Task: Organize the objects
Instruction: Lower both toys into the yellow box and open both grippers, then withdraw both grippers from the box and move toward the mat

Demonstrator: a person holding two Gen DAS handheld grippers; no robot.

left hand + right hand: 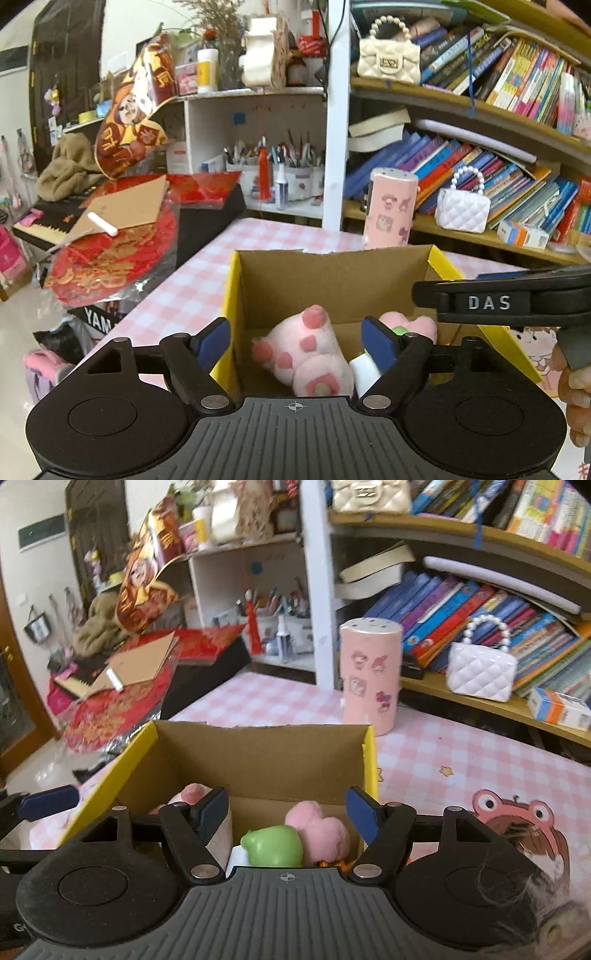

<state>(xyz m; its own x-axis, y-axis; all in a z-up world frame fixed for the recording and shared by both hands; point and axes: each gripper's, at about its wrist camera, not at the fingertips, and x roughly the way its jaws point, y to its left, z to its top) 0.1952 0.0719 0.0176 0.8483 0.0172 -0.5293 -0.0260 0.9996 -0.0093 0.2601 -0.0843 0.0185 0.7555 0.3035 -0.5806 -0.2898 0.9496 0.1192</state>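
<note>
On the pink checked counter (192, 284) stands an open cardboard box (332, 284) with yellow outer walls. The left tongs (295, 341) hang spread over its near left part, nothing between the pads, above a pink spotted plush (306, 354) lying inside. To the right, the right tongs (288, 812) are likewise spread and empty over a green toy (273, 845) and a pink heart plush (321, 830) in the box. Beyond the box's far right corner stands a pink cylinder (371, 675).
</note>
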